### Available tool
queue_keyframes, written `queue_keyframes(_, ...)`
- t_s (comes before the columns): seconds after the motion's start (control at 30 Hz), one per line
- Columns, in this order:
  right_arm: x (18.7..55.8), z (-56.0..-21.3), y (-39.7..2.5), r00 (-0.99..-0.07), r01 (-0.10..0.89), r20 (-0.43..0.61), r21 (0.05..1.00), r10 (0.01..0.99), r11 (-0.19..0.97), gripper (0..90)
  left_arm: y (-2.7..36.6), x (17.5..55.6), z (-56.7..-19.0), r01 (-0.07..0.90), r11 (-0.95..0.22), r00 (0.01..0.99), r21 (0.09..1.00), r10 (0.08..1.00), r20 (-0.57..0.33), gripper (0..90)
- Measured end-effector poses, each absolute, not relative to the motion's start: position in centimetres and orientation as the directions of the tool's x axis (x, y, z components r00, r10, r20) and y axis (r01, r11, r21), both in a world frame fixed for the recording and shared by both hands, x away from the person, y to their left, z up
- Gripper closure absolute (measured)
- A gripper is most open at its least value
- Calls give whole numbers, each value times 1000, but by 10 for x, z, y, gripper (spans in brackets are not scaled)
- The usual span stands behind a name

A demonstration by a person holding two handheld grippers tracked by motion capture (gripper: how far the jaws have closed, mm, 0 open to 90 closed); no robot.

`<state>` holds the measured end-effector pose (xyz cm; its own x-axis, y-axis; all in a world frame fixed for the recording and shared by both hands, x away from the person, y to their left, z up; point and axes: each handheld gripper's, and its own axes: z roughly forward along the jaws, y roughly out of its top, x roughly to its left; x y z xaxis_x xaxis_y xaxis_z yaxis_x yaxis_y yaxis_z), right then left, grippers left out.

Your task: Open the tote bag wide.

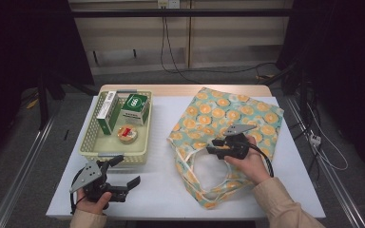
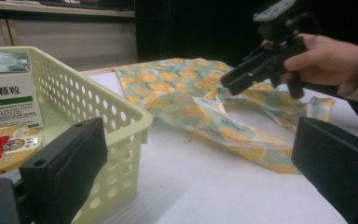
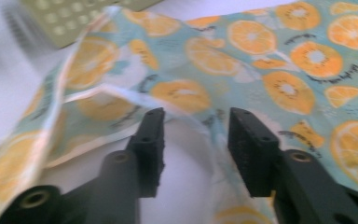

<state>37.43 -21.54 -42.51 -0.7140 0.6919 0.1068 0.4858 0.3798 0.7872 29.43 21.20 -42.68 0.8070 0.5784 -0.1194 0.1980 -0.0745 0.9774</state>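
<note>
Overhead first: from the high view, a fabric tote bag (image 1: 228, 128) printed with orange slices lies flat on the right half of the white table (image 1: 166, 190), its looped handles trailing toward the person, while a pale yellow basket (image 1: 89, 137) sits on the left half holding a tall green-and-white box (image 1: 107, 112), a squarer green box (image 1: 135, 108) and a small round tin (image 1: 127, 134). The right gripper (image 1: 215, 145) hangs over the bag's near edge, just where the handles join the mouth, and the left gripper (image 1: 126, 173) rests low by the basket's near corner, its jaws spread wide with nothing between them. Next, the left gripper view looks across the basket's perforated wall (image 2: 116, 116) toward the bag (image 2: 200, 100); its own two jaws stand far apart and empty, and the right gripper (image 2: 230, 81) shows farther off, held above the cloth and tilted down toward it. Last, the right gripper view sits close over the bag's hem (image 3: 121, 100), somewhat blurred: the jaws are partly open, a fold of the rim and a handle strap run between and just ahead of them, yet the pads do not appear to pinch the cloth. The step in hand looks like reaching for the bag's mouth in order to open it for the basket's goods. The next move probably calls for lowering the right jaws astride one layer of the rim only, closing firmly, then lifting so the mouth gapes; taking both layers would keep the bag shut.
</note>
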Motion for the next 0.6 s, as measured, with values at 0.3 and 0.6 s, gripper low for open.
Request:
queue_keyframes(0.3, 327, -416, -198, -793, 446, 114, 779, 599, 442, 488, 210, 294, -427, 202, -77, 806, 976, 579, -121, 30)
queue_keyframes(0.6, 300, -417, -182, -836, 439, 151, 760, 527, 478, 502, 209, 293, -428, 203, -78, 807, 976, 578, -121, 30)
